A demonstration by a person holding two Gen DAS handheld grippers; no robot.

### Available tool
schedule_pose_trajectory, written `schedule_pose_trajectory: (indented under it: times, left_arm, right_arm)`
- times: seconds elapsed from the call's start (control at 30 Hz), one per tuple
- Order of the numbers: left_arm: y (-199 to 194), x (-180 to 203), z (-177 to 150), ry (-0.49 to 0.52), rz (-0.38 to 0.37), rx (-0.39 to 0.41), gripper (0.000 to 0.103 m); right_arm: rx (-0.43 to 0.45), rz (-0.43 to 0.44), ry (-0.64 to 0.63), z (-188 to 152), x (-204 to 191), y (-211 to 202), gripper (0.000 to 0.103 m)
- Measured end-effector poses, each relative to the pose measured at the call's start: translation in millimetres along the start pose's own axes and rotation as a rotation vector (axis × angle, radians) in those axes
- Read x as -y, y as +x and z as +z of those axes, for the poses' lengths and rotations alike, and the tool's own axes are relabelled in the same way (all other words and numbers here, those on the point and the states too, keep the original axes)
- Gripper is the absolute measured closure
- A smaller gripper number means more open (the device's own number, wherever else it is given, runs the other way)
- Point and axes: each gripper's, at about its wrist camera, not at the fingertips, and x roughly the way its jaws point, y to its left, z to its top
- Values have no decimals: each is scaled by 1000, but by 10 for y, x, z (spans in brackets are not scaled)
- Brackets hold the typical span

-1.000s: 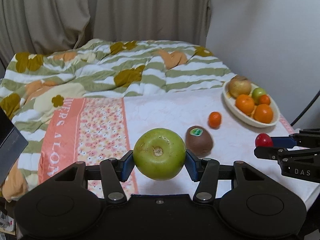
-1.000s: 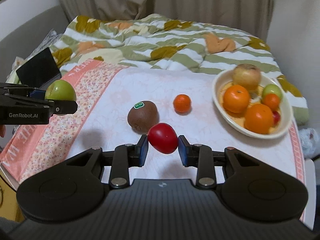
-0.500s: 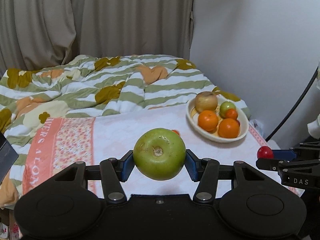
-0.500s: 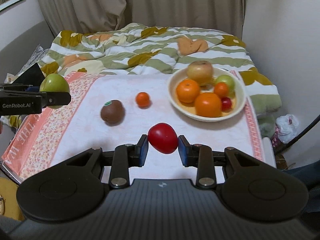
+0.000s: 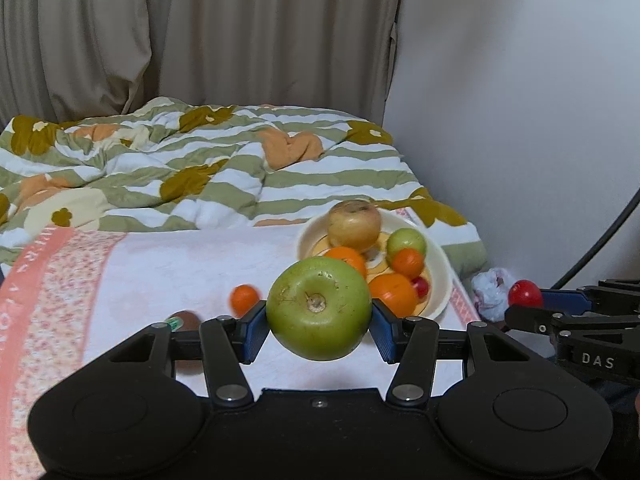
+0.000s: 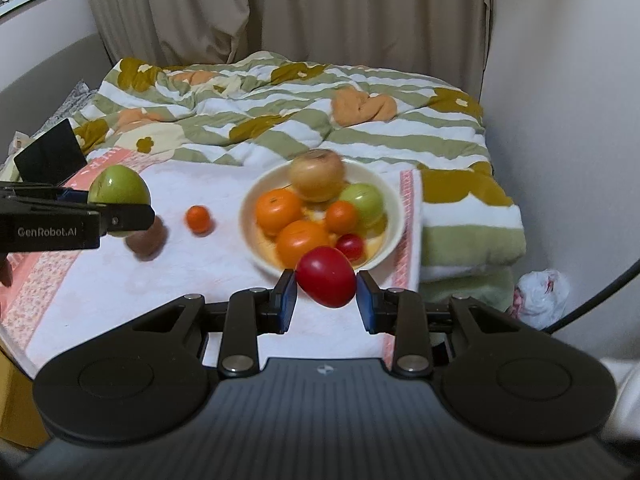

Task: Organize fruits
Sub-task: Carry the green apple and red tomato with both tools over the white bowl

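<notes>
Beige curtains (image 6: pixel 320 12) and a pale wall back a bed with a striped quilt (image 6: pixel 304 100); in front of it, a cloth-covered worktop (image 6: pixel 120 280). Bowl (image 6: pixel 394 216) stands near the worktop's right edge, crowded with oranges, a green fruit, a brown fruit and a small red one. Left gripper (image 5: pixel 319 330): jaws clamped on a green apple (image 5: pixel 319 314), held above the worktop short of the bowl. Right gripper (image 6: pixel 326 298): jaws clamped on a tomato (image 6: pixel 326 276), at the bowl's near rim. Kiwi (image 6: pixel 146 240) and mandarin (image 6: pixel 198 219) lie loose on the cloth, apart.

Risk, as judged: the bowl is nearly full, so fruit released onto the pile may roll out and off the nearby edge. Both grippers arriving together may collide.
</notes>
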Motion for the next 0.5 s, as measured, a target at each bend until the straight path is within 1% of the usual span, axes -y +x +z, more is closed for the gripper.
schedule_pose_trajectory:
  times: [0.23, 0.5]
  left_arm:
    - [387, 269, 224, 17, -1, -16, 46]
    - [979, 405, 447, 62, -17, -78, 46]
  right_arm:
    - [7, 2, 49, 156, 394, 270, 55]
    - [-4, -8, 107, 282, 689, 581, 55]
